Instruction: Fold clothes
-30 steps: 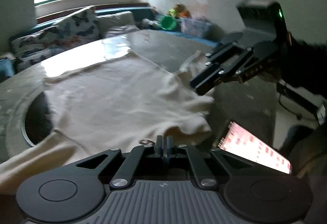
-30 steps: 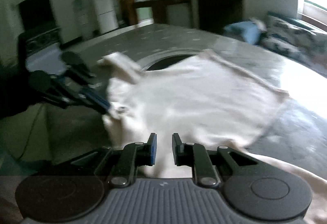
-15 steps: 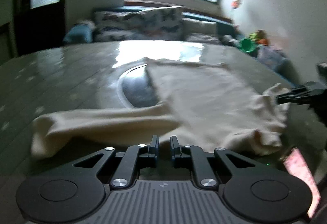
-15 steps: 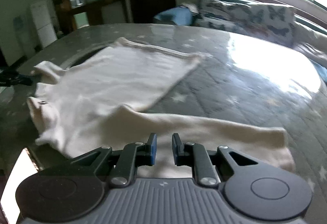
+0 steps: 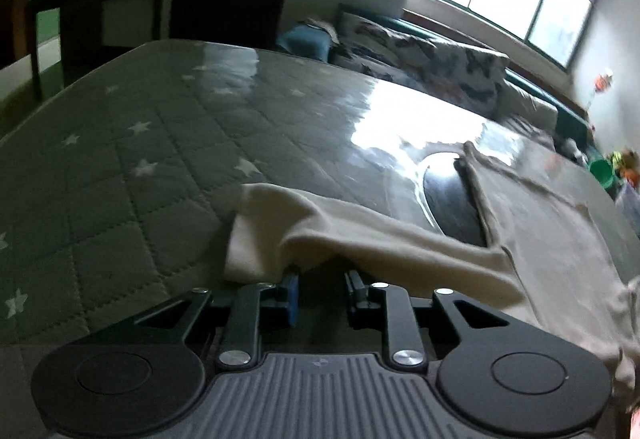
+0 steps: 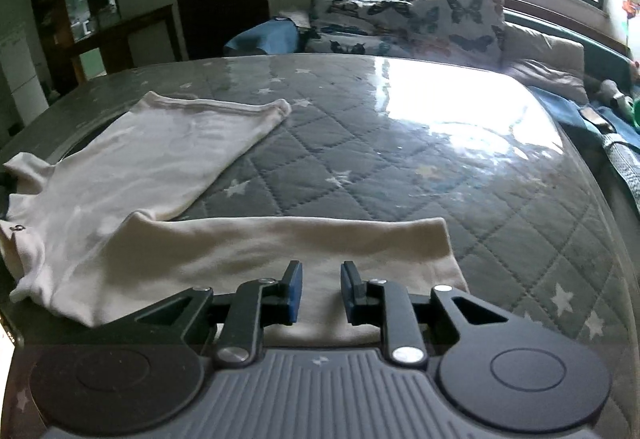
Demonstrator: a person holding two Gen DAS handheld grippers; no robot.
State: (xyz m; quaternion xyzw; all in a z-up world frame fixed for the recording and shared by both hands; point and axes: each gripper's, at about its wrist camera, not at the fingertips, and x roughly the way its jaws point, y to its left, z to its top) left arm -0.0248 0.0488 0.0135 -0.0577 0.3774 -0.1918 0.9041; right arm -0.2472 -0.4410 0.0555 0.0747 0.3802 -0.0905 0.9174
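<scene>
Both grippers had swung apart from the collar end of the cream long-sleeved cotton top (image 6: 132, 175), each now facing one outstretched sleeve on the grey star-quilted table cover (image 6: 400, 167). The left gripper (image 5: 320, 279) had its jaws opening, nothing pinched, with the left sleeve's cuff (image 5: 260, 235) draped just ahead and partly over its left fingertip. The right gripper (image 6: 320, 277) was also opening, empty, over the right sleeve (image 6: 320, 239). Each sleeve ran crosswise to its claw, so each hand was the nearer one for its own sleeve
</scene>
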